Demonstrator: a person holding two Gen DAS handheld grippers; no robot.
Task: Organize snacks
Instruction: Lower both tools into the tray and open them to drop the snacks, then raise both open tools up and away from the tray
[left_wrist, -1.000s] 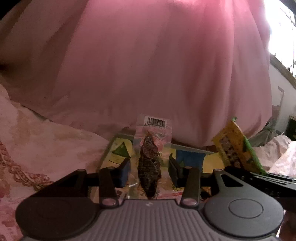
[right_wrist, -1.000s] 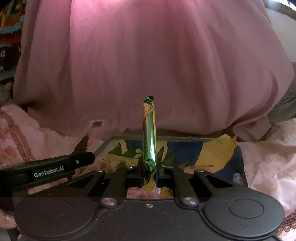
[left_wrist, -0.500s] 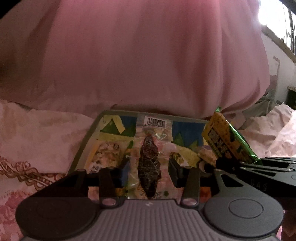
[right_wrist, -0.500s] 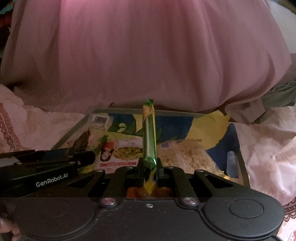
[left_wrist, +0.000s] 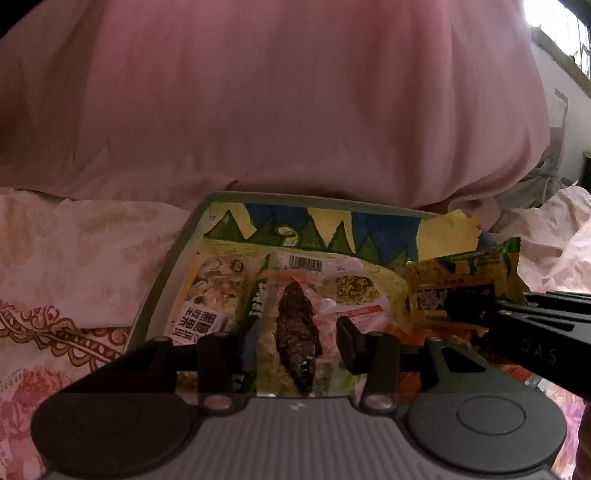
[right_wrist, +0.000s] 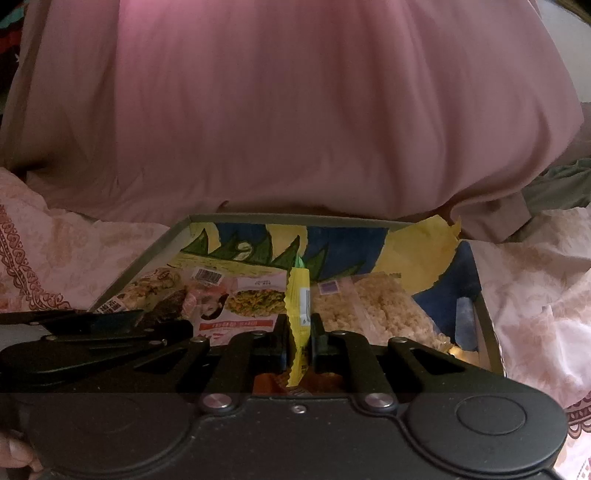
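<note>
Right gripper clamped on yellow packet, left gripper clamped on jerky pouch (clear), box crowded, pink bedding behind

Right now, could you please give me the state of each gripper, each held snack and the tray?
left gripper: closed on the clear packet.
clear packet: held over the tray.
right gripper: shut on the yellow-green packet.
yellow-green packet: held edge-up.
tray: holds several snack packets.
</note>
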